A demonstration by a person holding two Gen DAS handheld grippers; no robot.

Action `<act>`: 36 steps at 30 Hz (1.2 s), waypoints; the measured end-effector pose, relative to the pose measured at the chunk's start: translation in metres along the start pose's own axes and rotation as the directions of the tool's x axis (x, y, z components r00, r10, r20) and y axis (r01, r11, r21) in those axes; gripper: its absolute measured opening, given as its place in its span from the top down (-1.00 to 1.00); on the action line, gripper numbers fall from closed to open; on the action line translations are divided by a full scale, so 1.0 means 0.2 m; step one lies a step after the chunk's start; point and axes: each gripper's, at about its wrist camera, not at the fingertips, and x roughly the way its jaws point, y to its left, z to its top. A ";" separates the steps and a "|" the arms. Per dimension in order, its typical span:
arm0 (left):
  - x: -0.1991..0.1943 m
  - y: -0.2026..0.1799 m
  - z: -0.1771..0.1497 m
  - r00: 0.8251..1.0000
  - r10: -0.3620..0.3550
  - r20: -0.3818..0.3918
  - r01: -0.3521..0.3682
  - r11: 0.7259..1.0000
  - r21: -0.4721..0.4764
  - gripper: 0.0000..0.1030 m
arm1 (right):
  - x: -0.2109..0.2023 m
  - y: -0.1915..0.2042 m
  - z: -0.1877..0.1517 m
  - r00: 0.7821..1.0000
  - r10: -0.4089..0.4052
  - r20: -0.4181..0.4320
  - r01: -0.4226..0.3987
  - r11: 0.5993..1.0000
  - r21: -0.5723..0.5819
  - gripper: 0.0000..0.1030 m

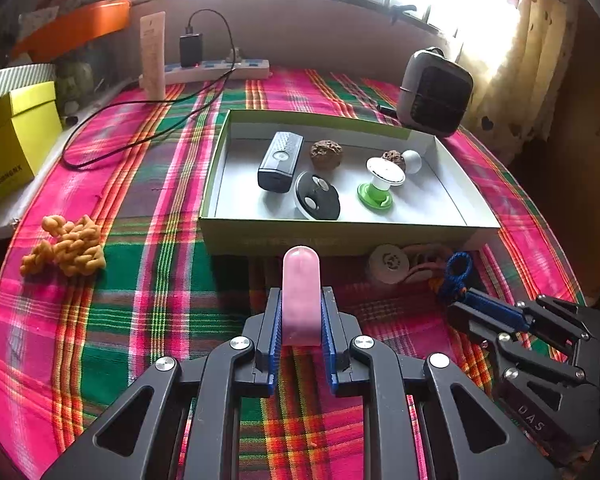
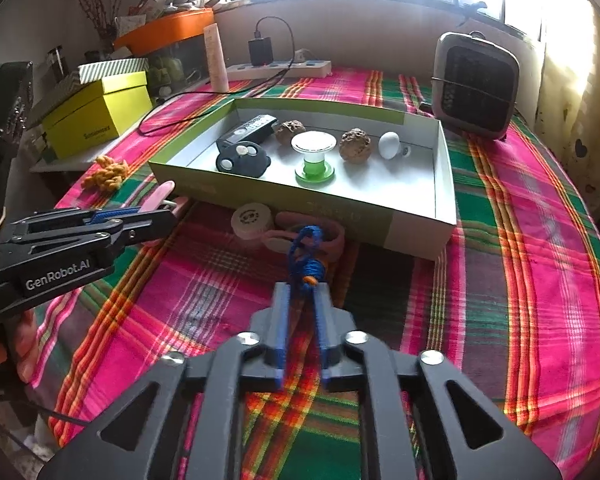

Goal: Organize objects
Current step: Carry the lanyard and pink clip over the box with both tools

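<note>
Left claw (image 1: pixel 301 312) around pink piece (image 1: pixel 301 276)

Open plaid bench (image 1: pixel 148 280) lies left of the box (image 1: pixel 340 236), up to the yellow knit lump (image 1: pixel 66 250) near the left edge. Against the box's near wall a white disc (image 1: pixel 389 263) and pink loops (image 2: pixel 300 236) crowd the approach. Its right half holds free floor; a heater (image 2: pixel 476 84) blocks the far right corner.

You've got a rounded translucent pink plastic piece (image 1: pixel 301 296) raised near the shallow green cardboard box (image 1: pixel 340 236); a knotted blue cord loop (image 2: pixel 308 256) lies just before it.
</note>
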 end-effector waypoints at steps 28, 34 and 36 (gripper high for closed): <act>0.00 -0.01 0.00 1.000 -0.008 -0.005 0.008 1.000 0.002 0.69 | 0.02 -0.03 0.04 1.000 -0.016 0.010 0.016 1.000 0.024 0.60; -0.02 -0.03 0.02 1.000 -0.016 0.001 0.016 1.000 0.013 0.69 | -0.02 -0.04 0.06 0.999 0.005 0.033 -0.006 0.999 0.033 0.60; -0.03 -0.04 0.03 1.000 -0.022 0.008 0.022 1.000 0.018 0.69 | -0.03 -0.04 0.07 0.999 0.012 0.044 -0.013 0.999 0.033 0.60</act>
